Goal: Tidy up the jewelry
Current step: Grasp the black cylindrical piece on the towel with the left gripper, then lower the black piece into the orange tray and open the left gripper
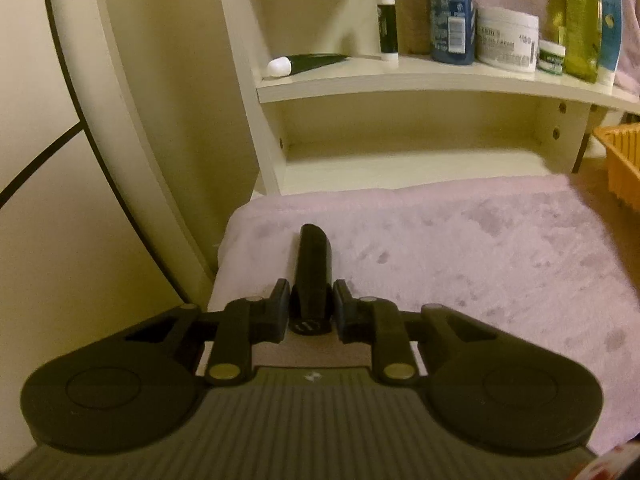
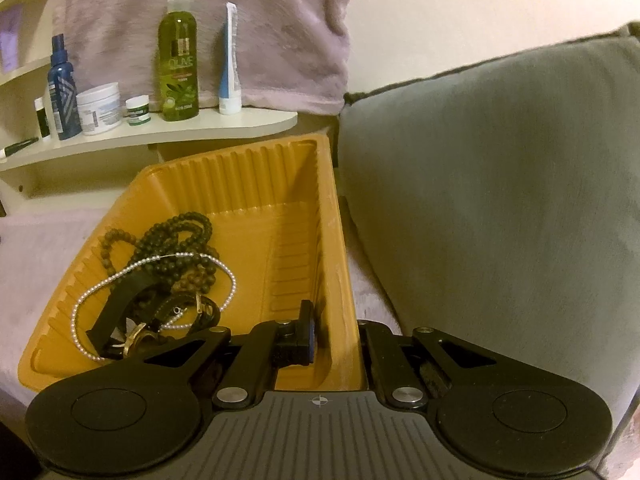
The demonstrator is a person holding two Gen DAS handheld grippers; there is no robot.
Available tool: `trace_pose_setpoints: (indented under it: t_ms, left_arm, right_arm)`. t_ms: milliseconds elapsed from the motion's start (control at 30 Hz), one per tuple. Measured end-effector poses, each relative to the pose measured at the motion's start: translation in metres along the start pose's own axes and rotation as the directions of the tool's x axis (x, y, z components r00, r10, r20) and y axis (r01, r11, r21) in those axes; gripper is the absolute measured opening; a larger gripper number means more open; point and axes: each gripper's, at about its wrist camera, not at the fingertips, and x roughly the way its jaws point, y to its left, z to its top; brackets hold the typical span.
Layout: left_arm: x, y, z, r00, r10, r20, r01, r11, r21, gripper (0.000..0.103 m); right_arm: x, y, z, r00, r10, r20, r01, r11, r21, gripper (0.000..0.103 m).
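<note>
Item one: my left gripper (image 1: 312, 300), jaws narrow, clamped on a black oblong piece (image 1: 313, 268) that juts forward over the pink towel (image 1: 460, 248). Item two: my right gripper (image 2: 340, 336), pinched shut on the near-right wall of the orange tray (image 2: 248, 176). Left of those jaws lie tangled bead necklaces (image 2: 176, 248) (pearl strand among them).

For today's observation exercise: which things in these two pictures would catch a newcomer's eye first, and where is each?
The orange tray dominates the right wrist view, with a tangle of dark beads and a pearl strand piled at its left end. The right gripper has its jaws clamped on the tray's right wall. In the left wrist view, toiletry bottles line a cream shelf above a pink towel.
</note>
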Motion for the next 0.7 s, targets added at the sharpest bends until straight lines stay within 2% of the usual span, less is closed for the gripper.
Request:
trace_pose_setpoints:
  t_ms: [200, 367, 533, 700]
  left_arm:
    - [-0.029, -0.016, 0.011, 0.997, -0.073, 0.025, 0.073, 0.997, -0.003, 0.020]
    - [-0.059, -0.048, 0.025, 0.980, -0.190, 0.057, 0.189, 0.982, 0.012, 0.020]
    - [-0.088, -0.099, 0.038, 0.942, -0.327, 0.076, 0.323, 0.945, 0.061, 0.020]
    - [-0.103, -0.160, 0.048, 0.892, -0.448, 0.064, 0.438, 0.890, 0.125, 0.020]
  right_arm:
    - [0.007, -0.011, -0.004, 0.999, 0.039, 0.000, -0.039, 0.998, 0.042, 0.006]
    - [0.010, -0.019, -0.009, 0.997, 0.071, 0.004, -0.071, 0.995, 0.076, 0.006]
    - [0.014, -0.024, -0.011, 0.995, 0.097, 0.014, -0.098, 0.991, 0.095, 0.006]
    - [0.022, -0.030, -0.012, 0.991, 0.130, 0.022, -0.131, 0.985, 0.113, 0.007]
